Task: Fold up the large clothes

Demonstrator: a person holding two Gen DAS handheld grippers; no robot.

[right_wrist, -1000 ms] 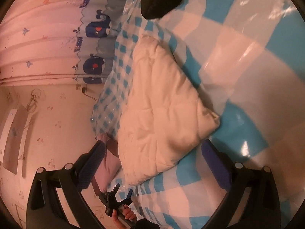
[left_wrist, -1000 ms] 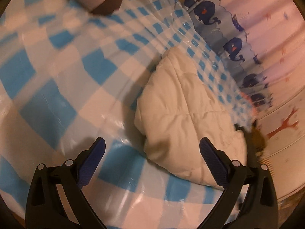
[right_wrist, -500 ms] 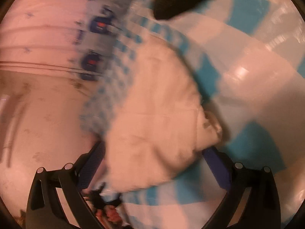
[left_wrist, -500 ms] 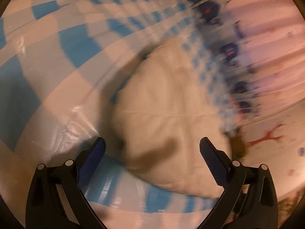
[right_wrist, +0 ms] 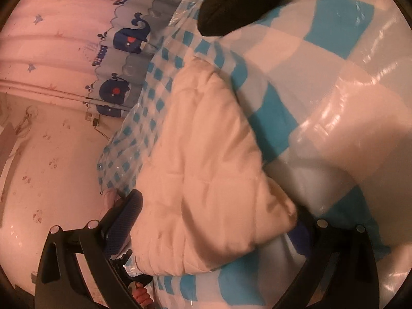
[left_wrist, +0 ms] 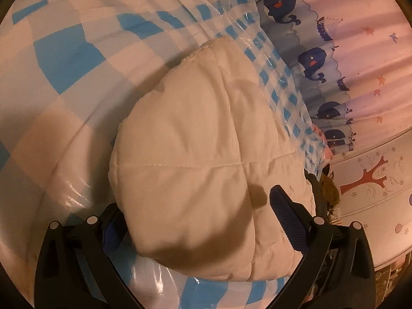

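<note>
A cream quilted padded garment [left_wrist: 195, 154] lies folded into a thick bundle on a blue-and-white checked plastic sheet [left_wrist: 64, 59]. It also shows in the right wrist view [right_wrist: 206, 170]. My left gripper [left_wrist: 195, 221] is open, its fingers straddling the bundle's near end, the left finger partly hidden under the fabric. My right gripper [right_wrist: 213, 221] is open too, its fingers astride the bundle's other end, the right finger hidden behind a corner.
A curtain with dark blue whales [left_wrist: 311, 61] hangs along the far edge of the sheet. A dark garment [right_wrist: 231, 2] lies on the sheet at the top of the right wrist view. A wall with a tree sticker [left_wrist: 370, 177] stands beyond.
Both grippers have moved in toward the bundle from opposite ends. Their open fingers now straddle its edges, where before they were short of it.
</note>
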